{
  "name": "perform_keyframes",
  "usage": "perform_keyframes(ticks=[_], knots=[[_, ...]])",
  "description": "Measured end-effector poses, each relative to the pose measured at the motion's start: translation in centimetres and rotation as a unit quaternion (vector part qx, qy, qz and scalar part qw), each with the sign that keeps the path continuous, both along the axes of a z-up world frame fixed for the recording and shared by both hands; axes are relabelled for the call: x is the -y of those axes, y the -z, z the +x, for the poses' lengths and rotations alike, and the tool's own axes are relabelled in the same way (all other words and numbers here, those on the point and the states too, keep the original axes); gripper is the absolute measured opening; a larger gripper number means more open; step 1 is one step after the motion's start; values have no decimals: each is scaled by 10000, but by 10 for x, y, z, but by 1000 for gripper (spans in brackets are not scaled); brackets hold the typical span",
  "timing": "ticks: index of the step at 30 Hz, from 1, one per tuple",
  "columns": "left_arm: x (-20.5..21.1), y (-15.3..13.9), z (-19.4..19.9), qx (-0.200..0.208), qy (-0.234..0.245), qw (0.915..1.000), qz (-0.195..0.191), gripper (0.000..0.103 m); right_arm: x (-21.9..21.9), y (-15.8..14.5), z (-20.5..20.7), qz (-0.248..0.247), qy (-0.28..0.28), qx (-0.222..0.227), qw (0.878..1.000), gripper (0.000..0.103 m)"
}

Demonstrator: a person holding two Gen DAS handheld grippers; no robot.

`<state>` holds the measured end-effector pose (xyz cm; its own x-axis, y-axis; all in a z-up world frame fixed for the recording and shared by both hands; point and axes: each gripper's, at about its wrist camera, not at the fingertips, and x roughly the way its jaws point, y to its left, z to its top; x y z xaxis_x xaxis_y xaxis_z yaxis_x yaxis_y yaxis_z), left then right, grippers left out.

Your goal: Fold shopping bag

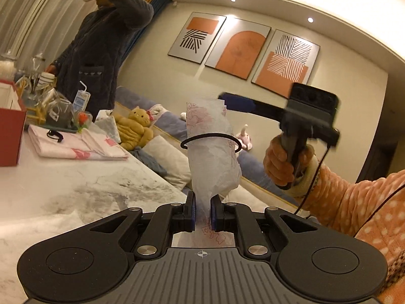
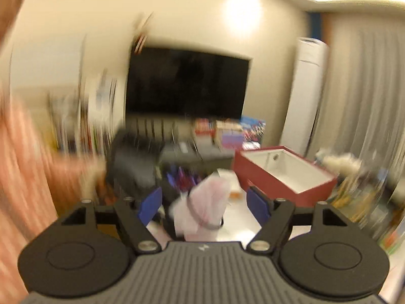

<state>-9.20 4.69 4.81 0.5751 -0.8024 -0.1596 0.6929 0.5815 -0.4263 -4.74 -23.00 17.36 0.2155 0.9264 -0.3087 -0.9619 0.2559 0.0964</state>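
Shopping bag (image 1: 211,157): rolled into an upright bundle, held above the marble table (image 1: 76,192).
Band: black elastic band (image 1: 210,136) encircles the bundle.
Left gripper (image 1: 202,209): jaws clamped on the bundle's lower end.
Right gripper (image 2: 202,202): jaws apart, empty, just beside the bundle; view blurred.
Red box (image 2: 286,171): open, white inside, no contents visible.
Folded bags (image 1: 76,144): stacked on the table near the box.

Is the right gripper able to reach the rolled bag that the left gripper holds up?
Probably yes. The right gripper is open, and the rolled shopping bag, clamped upright in the left gripper, stands in free air with nothing visible between them.
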Motion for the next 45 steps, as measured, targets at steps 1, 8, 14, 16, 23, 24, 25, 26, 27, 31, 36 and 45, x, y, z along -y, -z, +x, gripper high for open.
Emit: perform_keyframes(ticks=[1,8,14,16,23,24,25,26,27,31,36,45], knots=[[0,-2,-1,25,33,10000,18,11,7,2,10,264,51,-427,9987,73],[3,-15,-5,198,260,9994,148,11,7,41,42,495,-230,-1803,9821,63],[4,-20,-7,244,368,9987,249,11,-6,70,45,269,-502,-2192,9740,35],[3,-17,-5,192,384,9989,197,11,-9,68,46,319,-501,-2224,9731,45],[9,-18,-6,255,514,9980,249,11,3,51,46,743,-381,-1985,9765,67],[8,-18,-7,267,505,9981,221,11,0,54,46,664,-402,-1997,9768,66],[8,-19,-7,277,492,9982,187,11,-4,58,47,550,-448,-2032,9766,61],[6,-19,-6,260,460,9984,179,11,-8,63,47,428,-499,-2071,9761,55],[5,-19,-5,235,423,9987,179,11,-11,66,46,311,-491,-2086,9763,32],[3,-12,-2,71,302,9991,287,12,-12,75,45,236,-279,-2204,9747,18],[-10,-6,3,-154,-480,9981,341,58,-4,77,63,652,123,-2537,9650,13],[-22,25,3,-758,-1391,9835,875,92,-10,151,164,613,1870,-4315,8804,13]])
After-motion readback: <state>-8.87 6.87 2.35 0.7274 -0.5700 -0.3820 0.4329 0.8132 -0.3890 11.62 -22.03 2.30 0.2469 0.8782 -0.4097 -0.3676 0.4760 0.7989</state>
